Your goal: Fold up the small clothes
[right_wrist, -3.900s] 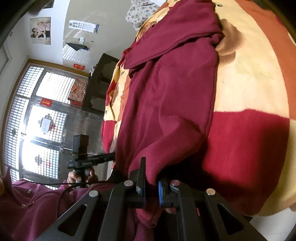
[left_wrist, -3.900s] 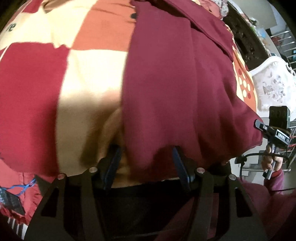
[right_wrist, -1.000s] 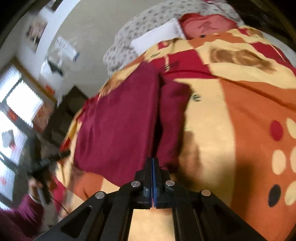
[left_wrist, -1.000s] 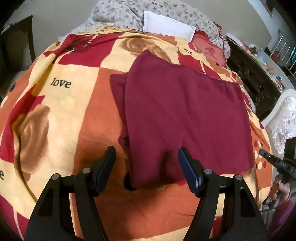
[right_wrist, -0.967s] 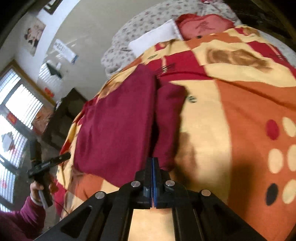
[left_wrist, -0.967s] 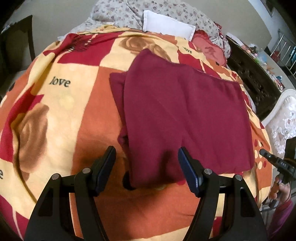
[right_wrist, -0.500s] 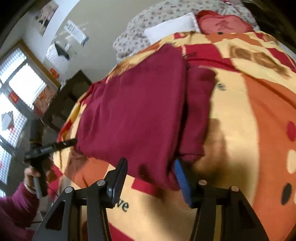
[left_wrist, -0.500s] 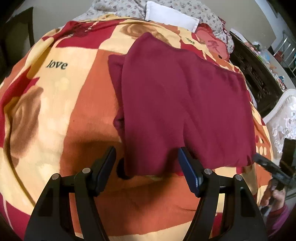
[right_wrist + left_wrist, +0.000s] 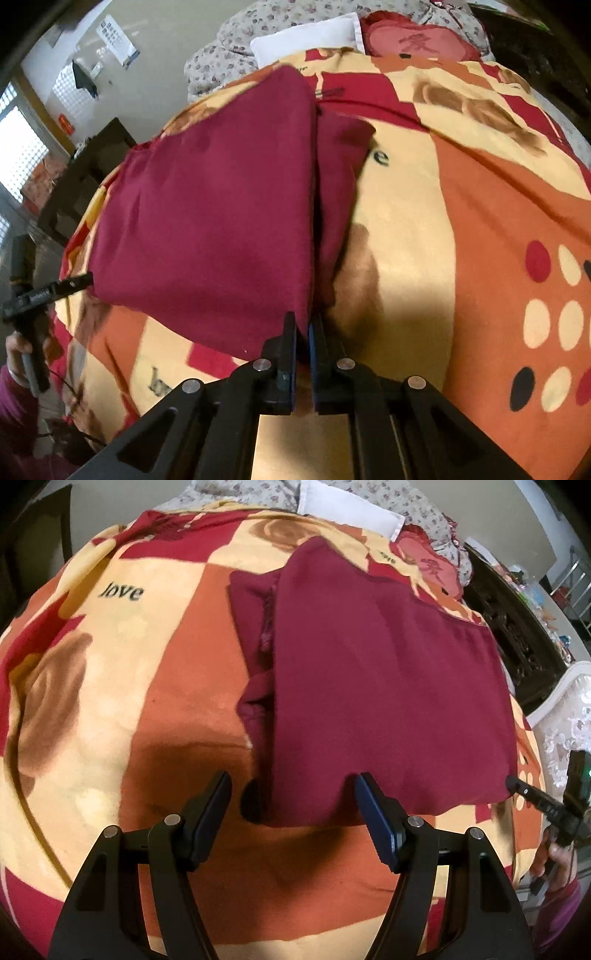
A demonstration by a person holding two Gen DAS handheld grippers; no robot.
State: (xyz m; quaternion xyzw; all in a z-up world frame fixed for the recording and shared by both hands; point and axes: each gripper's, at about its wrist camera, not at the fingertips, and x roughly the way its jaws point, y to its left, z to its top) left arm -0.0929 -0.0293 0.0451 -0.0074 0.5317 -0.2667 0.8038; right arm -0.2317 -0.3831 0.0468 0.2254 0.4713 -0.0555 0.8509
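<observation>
My left gripper (image 9: 291,790) hangs wide apart over the near edge of the folded maroon garment (image 9: 384,686), gripping nothing. My right gripper (image 9: 302,332) is nearly closed, its jaws closing on the garment's near corner. The garment lies flat on the patterned blanket (image 9: 110,657); a white pillow (image 9: 343,509) sits beyond.

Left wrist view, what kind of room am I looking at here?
Most likely a bedroom: a bed covered by a red, orange and cream patterned fleece blanket, a white rectangular pillow against floral bedding at its head, and dark carved wooden furniture alongside.
</observation>
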